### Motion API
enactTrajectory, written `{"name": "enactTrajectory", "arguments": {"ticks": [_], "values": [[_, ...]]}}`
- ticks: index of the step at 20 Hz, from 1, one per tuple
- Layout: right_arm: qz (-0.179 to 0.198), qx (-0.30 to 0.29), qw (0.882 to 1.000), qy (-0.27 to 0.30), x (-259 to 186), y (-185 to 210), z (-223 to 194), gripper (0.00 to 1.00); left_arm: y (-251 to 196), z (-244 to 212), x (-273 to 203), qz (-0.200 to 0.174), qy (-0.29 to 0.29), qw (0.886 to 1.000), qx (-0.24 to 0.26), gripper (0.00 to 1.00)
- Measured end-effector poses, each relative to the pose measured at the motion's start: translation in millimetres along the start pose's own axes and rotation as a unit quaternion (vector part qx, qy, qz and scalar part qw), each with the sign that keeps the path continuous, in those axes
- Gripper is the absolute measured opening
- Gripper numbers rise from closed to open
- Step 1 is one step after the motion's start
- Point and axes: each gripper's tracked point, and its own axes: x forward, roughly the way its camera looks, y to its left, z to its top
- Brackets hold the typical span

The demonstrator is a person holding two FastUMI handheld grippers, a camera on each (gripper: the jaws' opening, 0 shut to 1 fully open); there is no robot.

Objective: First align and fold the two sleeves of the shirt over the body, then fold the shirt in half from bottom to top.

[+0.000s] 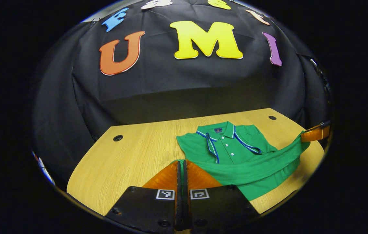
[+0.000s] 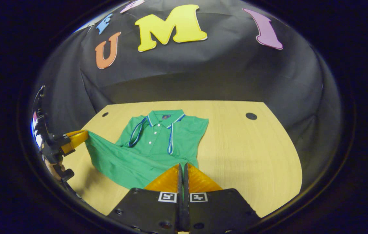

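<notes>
The shirt [image 1: 235,152] lies on the bench [image 1: 132,156], collar at the far side, both sleeves seemingly folded in already; the left gripper [image 1: 182,169] and the right gripper [image 2: 182,172] each pinch a hem corner, lifted; the bottom-to-top fold is under way; the pinched cloth itself is barely visible between the fingers.

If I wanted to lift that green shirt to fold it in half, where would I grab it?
Take the shirt by the two corners of its bottom hem, coming in low from the near table edge. The collar lies at the far side, so the hem is closest. The left claw and right claw each pinch a corner there now, hem raised.
</notes>
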Motion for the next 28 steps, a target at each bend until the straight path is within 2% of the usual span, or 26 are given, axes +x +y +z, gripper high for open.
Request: {"name": "enactTrajectory", "arguments": {"ticks": [3,6,8,11,17,22,24,25,26,27,28], "values": [[-0.013,-0.026,0.998,-0.059,34.7,1.6,38.1,0.0,4.8,16.2,35.2,0.02,-0.036,0.999,0.018,0.03],[-0.04,-0.064,0.988,-0.137,66.7,-2.7,78.2,0.0,6.1,39.0,66.7,0.032,-0.084,0.996,0.011,0.03],[-0.034,-0.056,0.987,-0.149,88.9,2.6,89.7,0.0,9.0,52.4,85.2,0.032,-0.109,0.993,-0.013,0.03],[-0.028,-0.039,0.984,-0.173,120.1,0.3,114.0,0.0,12.7,71.2,114.5,0.036,-0.14,0.989,-0.025,0.04],[-0.056,-0.006,0.981,-0.184,167.9,-33.3,136.7,0.0,20.7,72.6,171.7,0.04,-0.138,0.989,-0.018,0.04],[-0.101,-0.024,0.981,-0.161,198.9,-62.2,118.3,0.0,25.0,29.2,195.4,0.043,-0.08,0.996,0.012,0.08],[-0.105,-0.01,0.982,-0.156,199.0,-68.7,115.6,0.14,28.4,27.8,192.7,0.045,-0.075,0.996,0.006,0.1],[-0.094,0.006,0.984,-0.154,197.1,-67.6,114.3,0.2,26.7,30.9,190.6,0.04,-0.077,0.996,-0.001,0.12],[-0.081,0.02,0.985,-0.15,194.1,-65.9,111.8,0.45,25.6,33.4,187.4,0.036,-0.078,0.996,-0.005,0.27],[-0.071,0.033,0.985,-0.153,187.7,-65.0,112.2,0.57,24.6,35.6,183.0,0.032,-0.078,0.996,-0.011,0.33],[-0.064,0.042,0.984,-0.162,181.3,-65.7,114.0,0.77,22.3,40.7,176.4,0.025,-0.085,0.996,-0.021,0.64]]}}
